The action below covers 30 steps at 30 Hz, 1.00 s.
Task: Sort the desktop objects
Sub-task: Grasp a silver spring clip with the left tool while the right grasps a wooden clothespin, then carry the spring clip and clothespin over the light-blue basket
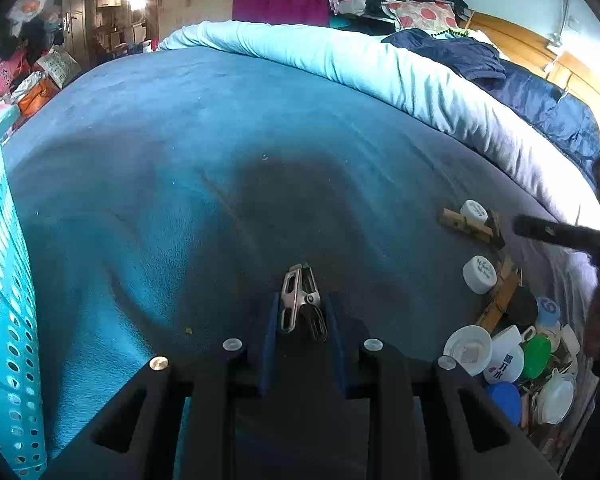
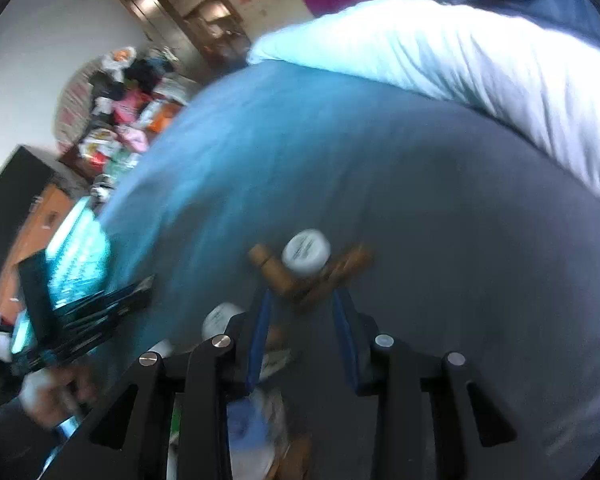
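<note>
Metal clip (image 1: 302, 302) sat pinched in left gripper (image 1: 302, 312) over blue blanket (image 1: 140, 160), basket (image 1: 4, 280) at left. Right gripper (image 2: 302, 300), jaws narrow, reached blurred wooden pegs (image 2: 300, 276) w/ white cap (image 2: 306, 252); grip unclear. Risk: springy clip could twist out.

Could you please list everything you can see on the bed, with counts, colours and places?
metal clip: one, silver, between the left tool's pads
white caps: two loose, right side, near wooden pegs
wooden pegs: several, tan, right side
lid pile: many, white, green, blue, lower right
basket: one, turquoise, left edge
blanket: one, blue, beneath everything
left tool: shut on the clip
right tool: blurred, jaws around crossed pegs
</note>
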Tool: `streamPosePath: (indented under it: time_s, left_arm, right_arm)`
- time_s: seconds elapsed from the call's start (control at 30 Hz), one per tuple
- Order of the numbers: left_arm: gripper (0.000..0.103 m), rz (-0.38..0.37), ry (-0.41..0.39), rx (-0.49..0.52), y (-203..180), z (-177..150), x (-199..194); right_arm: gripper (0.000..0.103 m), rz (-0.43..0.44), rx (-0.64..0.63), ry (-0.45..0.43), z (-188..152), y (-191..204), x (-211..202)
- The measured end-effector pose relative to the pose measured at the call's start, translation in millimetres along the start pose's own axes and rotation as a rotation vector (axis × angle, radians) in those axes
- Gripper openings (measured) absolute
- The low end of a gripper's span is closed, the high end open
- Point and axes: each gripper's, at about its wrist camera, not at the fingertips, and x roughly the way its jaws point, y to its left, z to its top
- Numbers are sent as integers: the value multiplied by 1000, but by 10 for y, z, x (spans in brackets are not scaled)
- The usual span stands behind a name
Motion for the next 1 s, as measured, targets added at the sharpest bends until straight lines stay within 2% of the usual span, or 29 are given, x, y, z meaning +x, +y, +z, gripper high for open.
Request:
streamPosePath:
  time_s: [0.2,0.3,0.37,0.47,0.57,0.63,0.67,0.7,0.73,0.87,1.0]
  left_arm:
    - [25,-7,3,-8,6,7,43]
    - [25,-11,2,-11,16,4,37]
    - [25,-12,0,-12,19,2,33]
    - [25,-18,4,-18,29,8,49]
    - [32,-46,9,-31,57,15,60]
    - [32,-37,9,-22,38,16,54]
    - [27,-19,9,-14,19,17,51]
    - [26,5,6,-2,-8,17,43]
    - [26,13,1,10,-34,11,26]
    - [26,19,-11,45,-119,30,-45]
    - [26,12,-24,36,-213,47,-174]
  right_arm:
    - [33,-80,1,55,78,-22,252]
    - [32,-114,-73,78,28,59,253]
    - [29,-136,-112,82,29,78,233]
    - [27,-151,-129,81,48,75,273]
    - [29,-167,-164,83,52,114,349]
    - [29,-153,-151,78,54,101,323]
    - [25,-141,-137,76,49,78,297]
    - [17,-123,-114,72,41,35,241]
    - [16,-118,-107,65,31,31,214]
    - [16,-96,-85,24,-37,-18,-55]
    - [16,-77,-98,-21,-103,27,-352]
